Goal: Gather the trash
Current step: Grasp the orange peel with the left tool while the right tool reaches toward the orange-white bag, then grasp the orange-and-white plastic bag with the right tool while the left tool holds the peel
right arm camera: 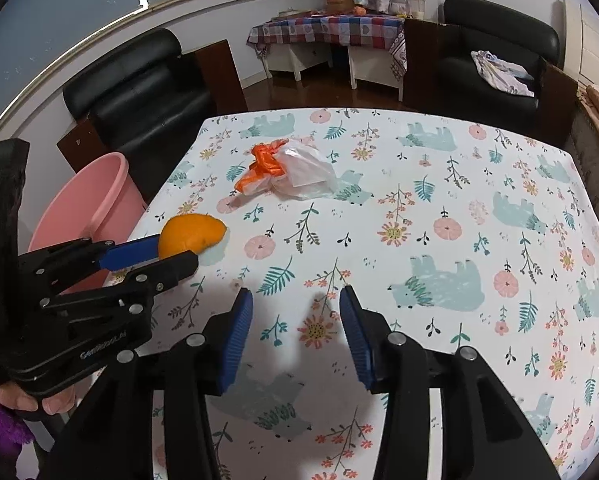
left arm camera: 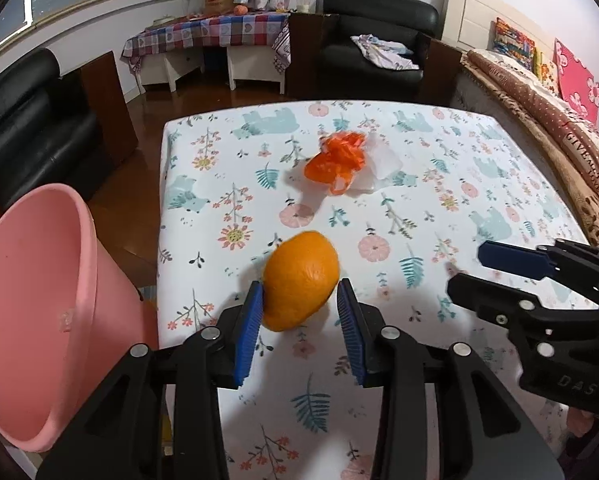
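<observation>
An orange (left arm camera: pixel 299 280) sits between the blue pads of my left gripper (left arm camera: pixel 299 300), which is shut on it near the table's left edge. In the right wrist view the same orange (right arm camera: pixel 191 234) shows at the tips of the left gripper (right arm camera: pixel 178 251), just beside the pink bucket (right arm camera: pixel 99 196). A crumpled orange plastic bag (left arm camera: pixel 335 160) and a clear one (left arm camera: pixel 383 160) lie together further back on the floral tablecloth (right arm camera: pixel 419 220). My right gripper (right arm camera: pixel 295 304) hovers open over the cloth, nothing between its pads. It also shows at the right of the left wrist view (left arm camera: pixel 465 268).
The pink bucket (left arm camera: pixel 87 280) stands on the floor against the table's left side. Black armchairs (left arm camera: pixel 375 40) (right arm camera: pixel 139 92) stand behind and to the left. A bed (left arm camera: pixel 539 112) runs along the right. A hand with a purple sleeve (right arm camera: pixel 55 400) holds the left gripper.
</observation>
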### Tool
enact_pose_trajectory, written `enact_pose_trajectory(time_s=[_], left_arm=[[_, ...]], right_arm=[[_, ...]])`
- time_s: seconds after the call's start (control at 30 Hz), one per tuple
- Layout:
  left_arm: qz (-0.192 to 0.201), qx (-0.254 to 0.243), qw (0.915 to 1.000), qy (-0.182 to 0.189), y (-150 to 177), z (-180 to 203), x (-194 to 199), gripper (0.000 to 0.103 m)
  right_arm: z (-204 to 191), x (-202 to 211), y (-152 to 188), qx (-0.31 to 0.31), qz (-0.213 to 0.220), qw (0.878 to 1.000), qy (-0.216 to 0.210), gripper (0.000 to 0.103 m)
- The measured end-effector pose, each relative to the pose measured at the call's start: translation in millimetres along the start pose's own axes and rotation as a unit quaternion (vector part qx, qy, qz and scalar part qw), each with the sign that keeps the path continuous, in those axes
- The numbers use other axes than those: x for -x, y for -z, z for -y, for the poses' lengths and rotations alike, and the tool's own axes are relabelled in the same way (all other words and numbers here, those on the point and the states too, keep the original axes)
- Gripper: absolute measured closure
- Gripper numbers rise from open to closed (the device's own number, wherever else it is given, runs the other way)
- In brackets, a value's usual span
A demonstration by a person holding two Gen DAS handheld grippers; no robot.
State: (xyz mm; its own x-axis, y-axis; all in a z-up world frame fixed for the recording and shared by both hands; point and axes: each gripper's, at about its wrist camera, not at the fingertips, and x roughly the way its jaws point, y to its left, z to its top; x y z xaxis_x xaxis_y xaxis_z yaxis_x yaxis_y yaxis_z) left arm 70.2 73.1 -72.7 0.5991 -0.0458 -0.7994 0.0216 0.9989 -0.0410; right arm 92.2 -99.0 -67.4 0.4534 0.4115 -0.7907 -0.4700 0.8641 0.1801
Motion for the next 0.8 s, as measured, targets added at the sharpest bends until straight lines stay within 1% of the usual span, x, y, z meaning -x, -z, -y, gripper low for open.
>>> enact_pose_trajectory(time_s=[0.03,0.17,0.2,0.23,0.3,0.33,0.4,0.57,0.67,0.8], left_arm=[[-0.003,0.003,1.0,-0.001,0,-1,-2,0.065],[0.006,0.009,0.9999,0.003,0,-3,-1,0.065],[0.009,0.013,0.9999,0.007,1,-4,0,0.067],[0.01,0.016,0.9998,0.01,1,-4,1,0.073],[0.013,0.022,0.9996,0.013,2,-6,3,0.076],[0.015,0.026,0.9995,0.014,3,-7,5,0.079],[0.017,0.033,0.9991,0.02,5,-7,8,0.082],[0.024,0.057,0.9977,0.025,12,-11,22,0.083],[0.029,0.073,0.9964,0.033,16,-14,30,0.084],[0.028,0.079,0.9959,0.034,22,-17,35,0.083]], right_arm=[[0,-1,0,0.0,-0.001,1.0,0.0,0.058],[0,-4,1,0.0,-0.003,1.0,0.003,0.058],[0,-5,0,0.0,-0.004,1.0,0.003,0.058],[0,-5,0,-0.001,-0.004,1.0,0.003,0.058],[0,-7,-1,0.0,-0.004,1.0,0.003,0.058],[0,-7,-1,0.001,-0.003,1.0,0.003,0.058],[0,-7,-3,-0.001,0.001,1.0,0.001,0.058],[-2,-7,-21,-0.009,0.02,1.0,-0.01,0.058],[-7,-9,-38,-0.005,0.036,0.999,-0.007,0.056],[-11,-17,-61,-0.004,0.046,0.999,-0.004,0.053]])
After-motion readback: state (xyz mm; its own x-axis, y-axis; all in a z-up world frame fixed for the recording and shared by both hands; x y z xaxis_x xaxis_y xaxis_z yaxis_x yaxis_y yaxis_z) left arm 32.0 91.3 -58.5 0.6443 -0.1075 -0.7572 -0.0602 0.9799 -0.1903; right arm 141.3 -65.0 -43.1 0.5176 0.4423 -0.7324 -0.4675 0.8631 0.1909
